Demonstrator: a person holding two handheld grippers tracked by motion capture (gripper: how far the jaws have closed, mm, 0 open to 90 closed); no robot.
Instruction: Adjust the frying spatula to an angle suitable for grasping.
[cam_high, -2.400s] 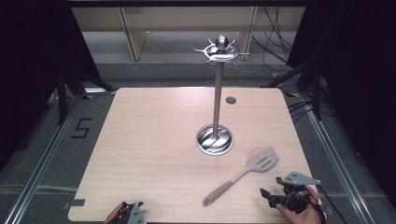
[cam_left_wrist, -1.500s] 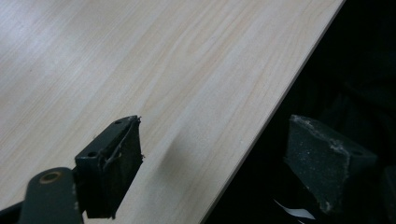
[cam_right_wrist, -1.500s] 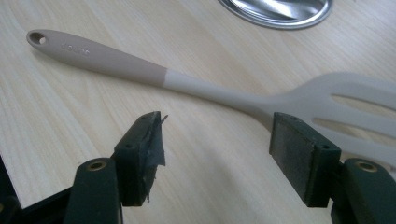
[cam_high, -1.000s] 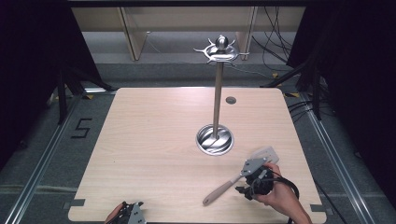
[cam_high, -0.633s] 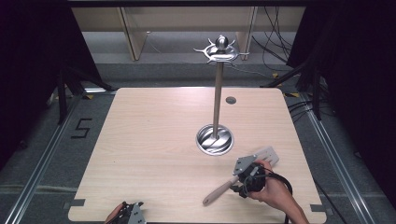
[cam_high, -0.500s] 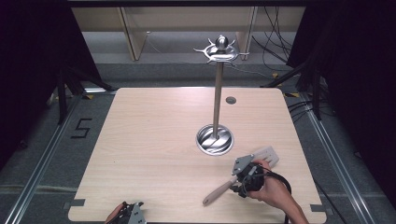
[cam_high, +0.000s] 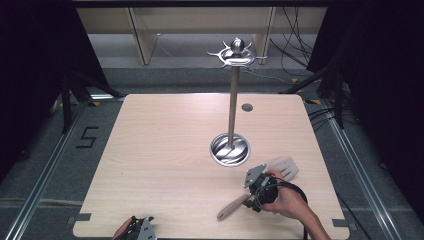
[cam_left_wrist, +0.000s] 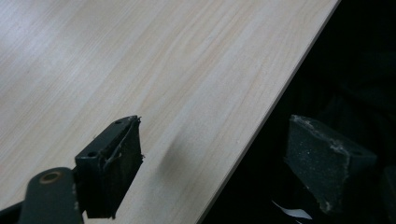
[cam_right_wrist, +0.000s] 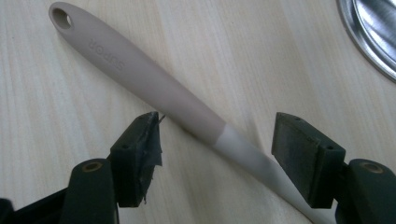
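While the right gripper (cam_right_wrist: 217, 154) hangs with its fingers (cam_right_wrist: 137, 156) wide apart astride the spatula (cam_right_wrist: 154, 88), nothing is yet held; the utensil lies flat on the desk (cam_high: 165, 150) at about 5 o'clock from the metal stand (cam_high: 231, 145). A sound grasp would probably close squarely across the handle near its junction with the pale neck. At 7 o'clock, the left gripper (cam_left_wrist: 224, 163) idles, fingers spread and empty, over the desk edge.
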